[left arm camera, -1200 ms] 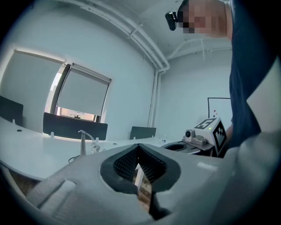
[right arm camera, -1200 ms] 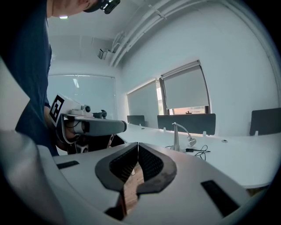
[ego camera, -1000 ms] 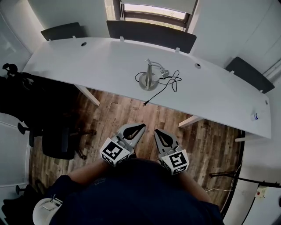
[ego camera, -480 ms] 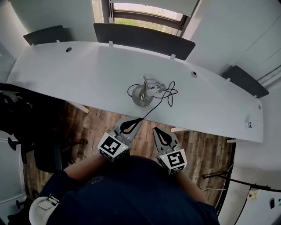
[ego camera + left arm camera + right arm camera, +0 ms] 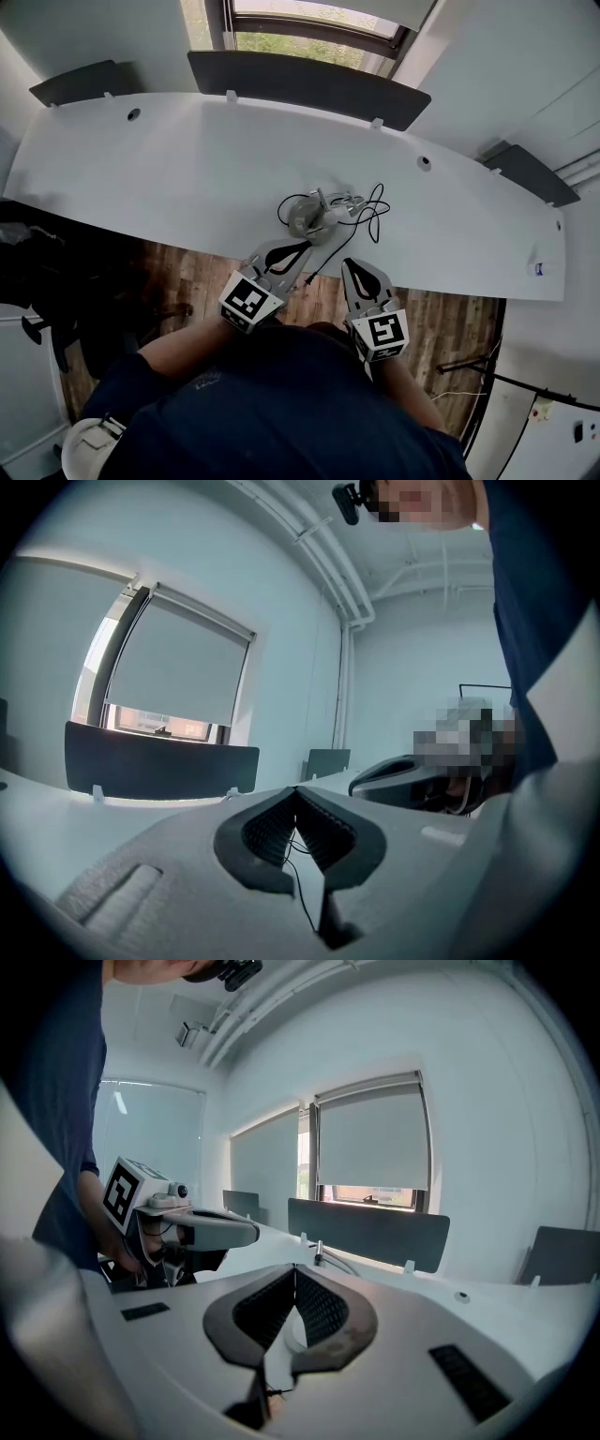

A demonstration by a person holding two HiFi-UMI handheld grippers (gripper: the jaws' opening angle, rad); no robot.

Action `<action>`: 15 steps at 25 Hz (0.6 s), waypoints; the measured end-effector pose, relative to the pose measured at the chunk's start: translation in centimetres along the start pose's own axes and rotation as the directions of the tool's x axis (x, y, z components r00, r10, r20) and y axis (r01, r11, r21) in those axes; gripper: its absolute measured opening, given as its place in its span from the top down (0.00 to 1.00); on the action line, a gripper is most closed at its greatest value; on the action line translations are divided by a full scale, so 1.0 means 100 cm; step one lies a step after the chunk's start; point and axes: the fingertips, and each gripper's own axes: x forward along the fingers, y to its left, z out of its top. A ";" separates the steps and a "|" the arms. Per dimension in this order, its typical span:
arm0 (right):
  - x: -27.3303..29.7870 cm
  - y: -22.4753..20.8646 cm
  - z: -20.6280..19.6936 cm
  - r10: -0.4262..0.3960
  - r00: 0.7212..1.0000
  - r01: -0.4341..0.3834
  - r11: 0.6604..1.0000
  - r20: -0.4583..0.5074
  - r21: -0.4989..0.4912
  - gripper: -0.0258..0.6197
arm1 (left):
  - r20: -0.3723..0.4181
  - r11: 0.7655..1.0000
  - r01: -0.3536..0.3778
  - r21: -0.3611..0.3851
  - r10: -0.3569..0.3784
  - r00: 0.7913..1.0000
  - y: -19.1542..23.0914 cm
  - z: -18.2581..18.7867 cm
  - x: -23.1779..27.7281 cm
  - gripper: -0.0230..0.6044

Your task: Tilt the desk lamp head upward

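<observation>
Facing the desk point(image 5: 141, 159), you hold the left gripper point(image 5: 300, 247) and right gripper point(image 5: 355, 265) side by side, both closed on nothing, probably because the reach hasn't started. The lamp point(image 5: 307, 217) stands on the desk just beyond their tips, cable point(image 5: 373, 214) coiled beside it, head untouched

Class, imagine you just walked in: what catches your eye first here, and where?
The lamp with its tangled black cable sits mid-desk, near the front edge. Just short of it, the left gripper and right gripper point toward it side by side, both shut and empty.
</observation>
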 end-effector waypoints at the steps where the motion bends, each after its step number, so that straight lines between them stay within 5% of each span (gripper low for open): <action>1: 0.003 -0.005 0.001 -0.001 1.000 0.001 1.000 0.000 -0.006 0.94 | -0.006 1.000 -0.009 -0.002 0.008 1.000 0.004 -0.003 0.004 0.95; 15: 0.050 -0.079 -0.034 0.046 0.992 -0.060 0.990 -0.115 -0.125 0.94 | -0.171 0.982 -0.184 0.031 0.187 0.967 0.043 -0.055 0.054 0.93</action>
